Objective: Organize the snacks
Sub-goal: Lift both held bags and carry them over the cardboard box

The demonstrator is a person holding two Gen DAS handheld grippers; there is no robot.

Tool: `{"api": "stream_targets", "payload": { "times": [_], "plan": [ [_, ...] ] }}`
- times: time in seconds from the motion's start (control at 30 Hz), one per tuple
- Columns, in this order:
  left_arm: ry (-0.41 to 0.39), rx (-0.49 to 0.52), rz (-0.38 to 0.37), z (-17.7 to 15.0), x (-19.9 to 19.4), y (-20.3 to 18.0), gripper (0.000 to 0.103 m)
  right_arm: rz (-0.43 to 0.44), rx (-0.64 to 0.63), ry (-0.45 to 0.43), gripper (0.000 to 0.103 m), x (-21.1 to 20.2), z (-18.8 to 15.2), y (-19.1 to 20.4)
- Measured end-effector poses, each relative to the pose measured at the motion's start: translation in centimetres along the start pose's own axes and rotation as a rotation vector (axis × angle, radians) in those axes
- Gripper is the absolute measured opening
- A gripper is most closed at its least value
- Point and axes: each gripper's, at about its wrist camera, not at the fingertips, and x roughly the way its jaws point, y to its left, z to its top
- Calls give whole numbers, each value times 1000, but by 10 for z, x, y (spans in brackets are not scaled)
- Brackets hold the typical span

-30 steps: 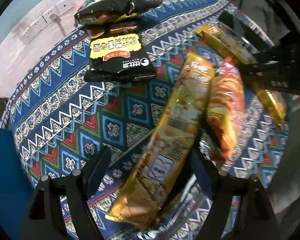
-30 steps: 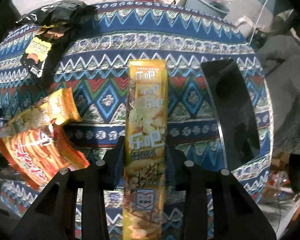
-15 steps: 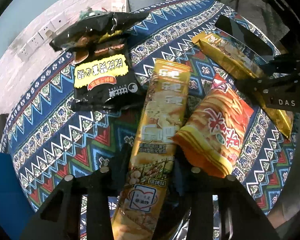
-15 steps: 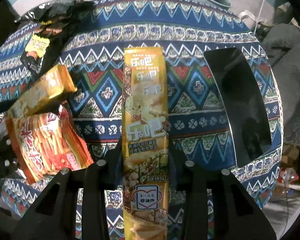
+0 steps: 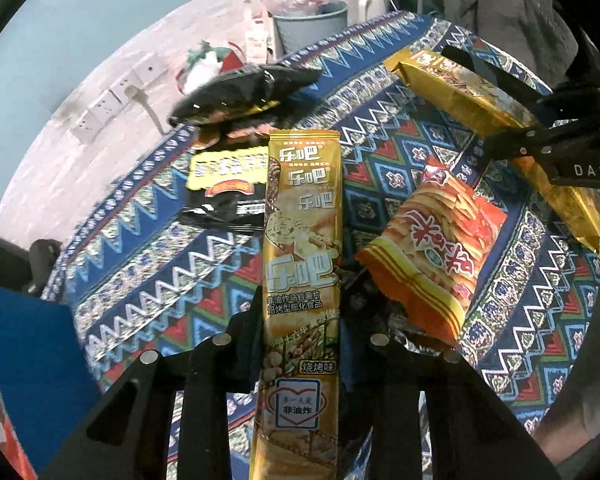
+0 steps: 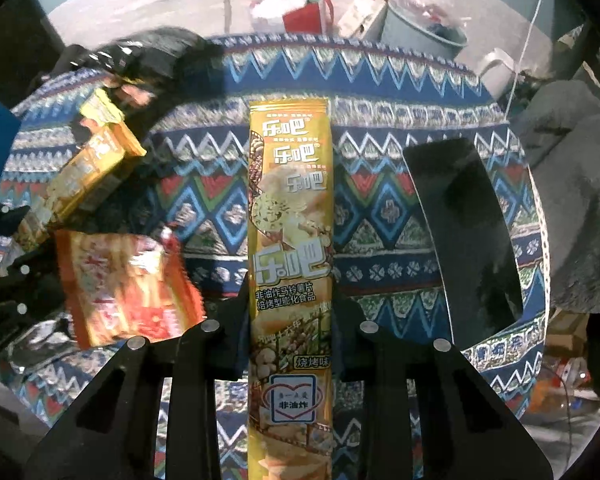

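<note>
both jaws clamped, the right closing, on long yellow snack packs (image 5: 302,264) (image 6: 290,264)

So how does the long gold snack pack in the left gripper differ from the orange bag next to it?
The gold pack is long and narrow; the orange bag is short and wide. The gold pack sits clamped in the left gripper; the orange bag lies loose on the patterned cloth. Both are sealed.

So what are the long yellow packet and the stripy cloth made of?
Yellow packet: looks like thin shiny plastic film, since light glints off its printed, crinkled skin; possibly foil-lined. Cloth: seems woven fabric, matte, with zigzag patterns and no shine.
</note>
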Motion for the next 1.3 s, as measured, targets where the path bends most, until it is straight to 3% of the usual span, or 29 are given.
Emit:
{"api": "stream_targets", "payload": {
  "times": [0.77, 1.3],
  "plan": [
    [-104, -146, 67, -21, -85, 53, 30, 65, -117, -198, 29, -92, 28, 54],
    [-153, -229, 121, -33, -124, 86, 30, 145, -188, -272, 29, -127, 46, 97]
  ]
}}
